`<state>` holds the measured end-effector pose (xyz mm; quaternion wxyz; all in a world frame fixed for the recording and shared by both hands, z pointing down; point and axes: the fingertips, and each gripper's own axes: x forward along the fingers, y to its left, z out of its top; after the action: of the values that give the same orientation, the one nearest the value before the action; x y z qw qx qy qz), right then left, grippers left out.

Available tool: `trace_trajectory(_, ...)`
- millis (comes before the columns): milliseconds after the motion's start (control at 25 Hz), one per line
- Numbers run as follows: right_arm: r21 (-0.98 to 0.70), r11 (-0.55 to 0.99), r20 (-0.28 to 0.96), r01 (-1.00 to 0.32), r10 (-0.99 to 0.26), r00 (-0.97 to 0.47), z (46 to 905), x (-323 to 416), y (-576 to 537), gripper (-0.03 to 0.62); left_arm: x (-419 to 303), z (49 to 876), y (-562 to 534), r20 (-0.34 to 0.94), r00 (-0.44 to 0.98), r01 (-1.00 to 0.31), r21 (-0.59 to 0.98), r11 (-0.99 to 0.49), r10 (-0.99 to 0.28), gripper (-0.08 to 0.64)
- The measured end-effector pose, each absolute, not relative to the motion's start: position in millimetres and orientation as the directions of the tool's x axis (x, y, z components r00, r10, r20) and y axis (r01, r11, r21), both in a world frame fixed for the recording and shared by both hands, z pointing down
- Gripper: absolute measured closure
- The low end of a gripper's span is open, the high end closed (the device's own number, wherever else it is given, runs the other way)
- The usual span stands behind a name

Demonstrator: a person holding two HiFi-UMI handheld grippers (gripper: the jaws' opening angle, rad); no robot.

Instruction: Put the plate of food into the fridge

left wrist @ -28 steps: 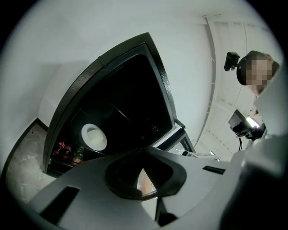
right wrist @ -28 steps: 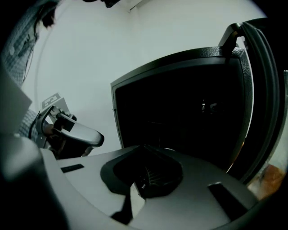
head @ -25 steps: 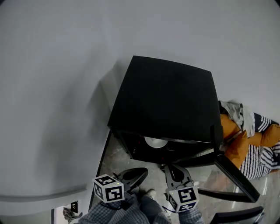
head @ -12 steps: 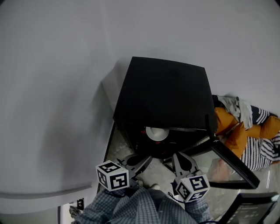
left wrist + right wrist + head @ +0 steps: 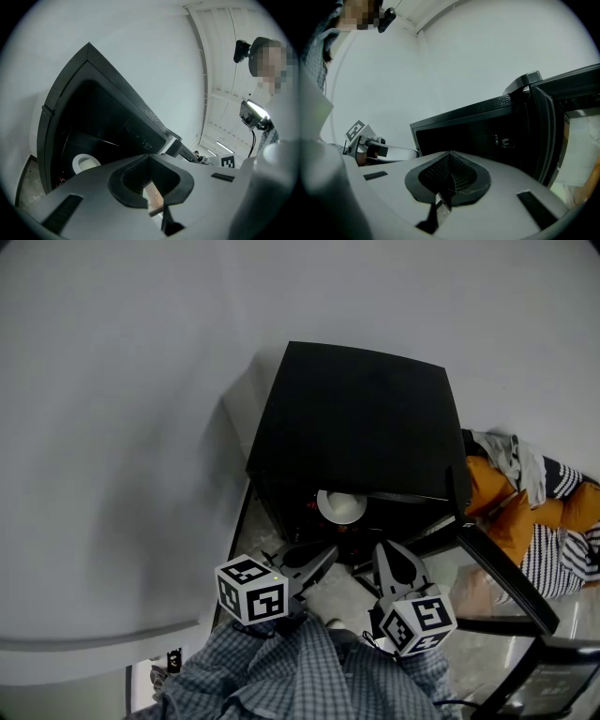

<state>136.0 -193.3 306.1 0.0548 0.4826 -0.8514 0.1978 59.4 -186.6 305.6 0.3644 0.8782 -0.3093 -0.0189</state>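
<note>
Both grippers ride higher in my head view than a second ago, and more of the white plate (image 5: 341,506) now shows inside the black fridge (image 5: 361,427), where it sits on a shelf toward the left of the dark cavity. I have the left gripper (image 5: 328,552) and the right gripper (image 5: 386,554) side by side just in front of the opening, clear of the plate, each with its jaws brought together and nothing between them. From the left gripper view, the plate (image 5: 84,162) appears low in the fridge interior, beyond the closed tips. From the right gripper view, the cabinet's open front fills the background, with the left gripper's marker cube (image 5: 356,129) at far left. Swung out to the right, the fridge door (image 5: 497,582) stands open above the pale floor (image 5: 328,601). Orange and striped clothing (image 5: 525,521) lies heaped beside the fridge, against the grey wall (image 5: 141,381).
</note>
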Motion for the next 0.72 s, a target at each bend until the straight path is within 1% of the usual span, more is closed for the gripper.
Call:
trace_trajectory(240, -0.274, 0.459, 0.276, -0.845, -0.805, -0.526, 303.0, 141.9, -190.8, 0.586, 64.3, 307.2, -183.7, 0.204, 0.818, -0.527, 0.639, -0.560, -0.538, 0.554)
trace_trajectory(440, -0.266, 0.461, 0.300, -0.846, -0.795, -0.528, 306.6, 140.0, -186.6, 0.586, 64.7, 311.1, -181.4, 0.207, 0.818, -0.523, 0.655, -0.546, -0.536, 0.554)
trace_trajectory(720, -0.247, 0.494, 0.298, -0.834, -0.780, -0.550, 304.4, 131.9, -182.1, 0.586, 65.7, 312.4, -177.4, 0.213, 0.816, -0.525, 0.659, -0.538, -0.537, 0.554)
